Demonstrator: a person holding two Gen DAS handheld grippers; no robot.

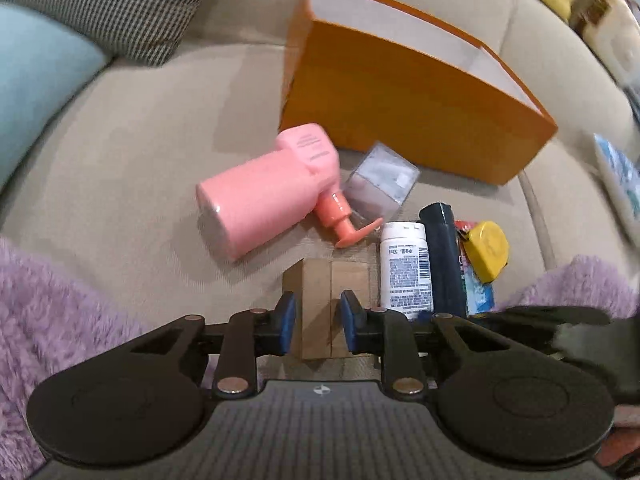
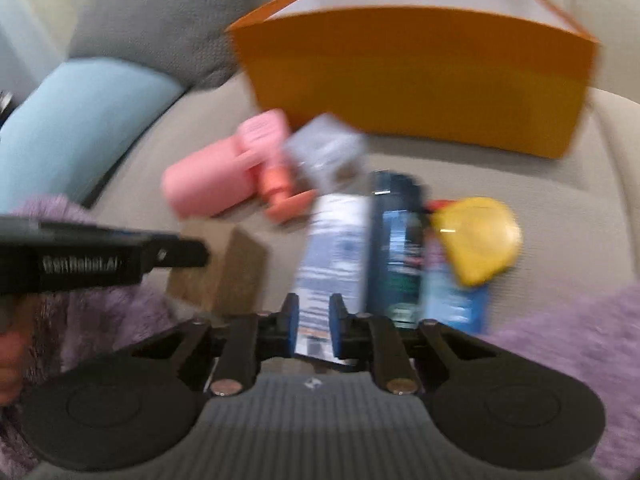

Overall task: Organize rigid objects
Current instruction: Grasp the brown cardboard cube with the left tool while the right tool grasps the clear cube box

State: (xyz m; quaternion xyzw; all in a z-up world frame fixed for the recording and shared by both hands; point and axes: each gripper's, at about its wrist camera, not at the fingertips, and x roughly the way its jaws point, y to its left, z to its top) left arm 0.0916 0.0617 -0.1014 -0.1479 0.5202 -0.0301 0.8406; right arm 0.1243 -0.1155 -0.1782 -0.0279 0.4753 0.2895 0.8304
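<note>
My left gripper [image 1: 318,320] is shut on a wooden block [image 1: 316,300], its blue pads pressing the block's sides; the right wrist view shows that block [image 2: 236,276] raised at the left. On the beige sofa seat lie a pink pump bottle [image 1: 264,200], a clear plastic cube [image 1: 380,184], a white labelled bottle [image 1: 406,268], a dark bottle [image 1: 442,260], a blue packet [image 1: 480,292] and a yellow tape measure [image 1: 488,250]. My right gripper [image 2: 314,320] is shut with a narrow gap, hovering over the near end of the white bottle [image 2: 336,248], which shows behind its pads.
An open orange paper bag [image 1: 400,100] stands at the back of the seat [image 1: 140,140]. A light blue cushion [image 1: 36,80] and a checked cushion [image 1: 120,4] lie at the left. Fuzzy purple sleeves [image 1: 48,320] flank both grippers. The right wrist view is motion-blurred.
</note>
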